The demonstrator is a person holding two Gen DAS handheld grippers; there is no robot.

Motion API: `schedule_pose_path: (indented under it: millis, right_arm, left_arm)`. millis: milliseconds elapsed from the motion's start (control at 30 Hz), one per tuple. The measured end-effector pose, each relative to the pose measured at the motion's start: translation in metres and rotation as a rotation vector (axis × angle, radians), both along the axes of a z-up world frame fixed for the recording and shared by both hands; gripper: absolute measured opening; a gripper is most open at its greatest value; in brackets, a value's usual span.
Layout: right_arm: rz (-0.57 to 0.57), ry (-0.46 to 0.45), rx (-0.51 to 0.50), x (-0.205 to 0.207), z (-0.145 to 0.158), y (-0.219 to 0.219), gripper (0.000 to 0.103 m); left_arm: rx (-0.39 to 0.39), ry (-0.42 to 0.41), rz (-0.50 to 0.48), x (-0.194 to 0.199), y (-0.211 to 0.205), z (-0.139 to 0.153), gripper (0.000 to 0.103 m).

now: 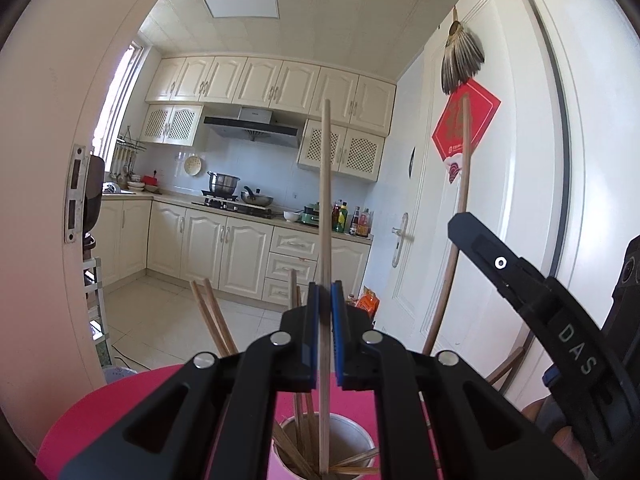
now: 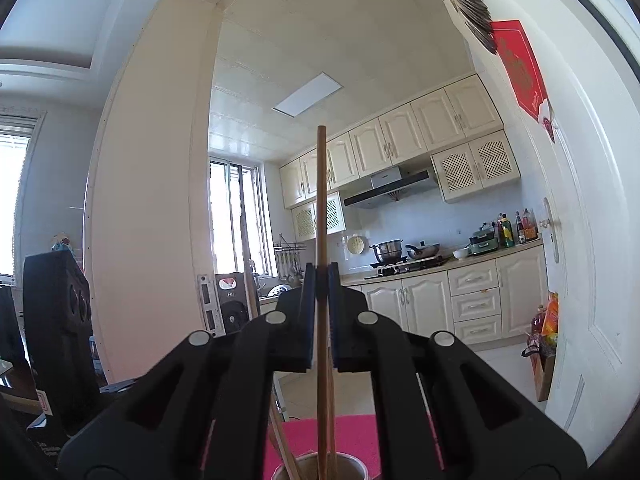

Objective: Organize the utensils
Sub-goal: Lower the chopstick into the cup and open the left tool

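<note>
My left gripper point(image 1: 326, 292) is shut on a pale wooden chopstick point(image 1: 326, 184) that stands upright, its lower end inside a white cup point(image 1: 356, 434) below the jaws. Several more chopsticks point(image 1: 212, 316) lean in that cup. To the right, my right gripper point(image 1: 460, 224) comes in at a slant, shut on a darker chopstick point(image 1: 464, 168). In the right wrist view, the right gripper point(image 2: 321, 276) pinches that brown chopstick point(image 2: 321, 200) upright over the cup point(image 2: 356, 462). The cup stands on a pink table point(image 1: 100, 412).
A white door point(image 1: 500, 184) with a red poster point(image 1: 466, 128) is close on the right. A door frame point(image 1: 44, 200) stands on the left. A kitchen counter point(image 1: 256, 216) lies beyond. Orange bags point(image 2: 550, 320) sit on the floor by the door.
</note>
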State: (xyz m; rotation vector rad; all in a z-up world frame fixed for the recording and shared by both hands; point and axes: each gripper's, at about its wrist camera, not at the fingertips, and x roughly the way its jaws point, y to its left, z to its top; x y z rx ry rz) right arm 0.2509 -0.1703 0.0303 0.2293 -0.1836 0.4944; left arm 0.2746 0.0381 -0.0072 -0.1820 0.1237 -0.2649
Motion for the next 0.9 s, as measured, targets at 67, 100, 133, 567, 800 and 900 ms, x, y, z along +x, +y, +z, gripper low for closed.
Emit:
schedule_pose_path:
  millis: [67, 100, 133, 567, 800, 900]
  right_arm:
    - [-0.001, -0.002, -0.004, 0.001, -0.002, 0.000, 0.006]
    - [-0.002, -0.005, -0.004, 0.001, -0.003, 0.000, 0.006]
    - [-0.004, -0.005, -0.006, 0.002, -0.003, 0.000, 0.006]
    - [-0.002, 0.037, -0.008, 0.011, -0.007, 0.000, 0.007]
    - [0.000, 0.063, -0.014, 0.012, -0.011, 0.002, 0.007]
    - [0.001, 0.076, -0.019, 0.011, -0.010, 0.002, 0.007]
  left_arm:
    - [-0.004, 0.013, -0.002, 0.003, 0.000, -0.002, 0.006]
    - [-0.004, 0.021, -0.004, 0.005, -0.001, -0.003, 0.006]
    - [-0.004, 0.026, -0.001, 0.007, -0.001, -0.004, 0.007]
    - [-0.010, 0.071, -0.012, 0.010, 0.001, -0.004, 0.029]
    - [-0.018, 0.083, -0.009, 0.007, 0.004, -0.002, 0.029]
    - [-0.012, 0.082, -0.001, 0.004, 0.004, -0.001, 0.030]
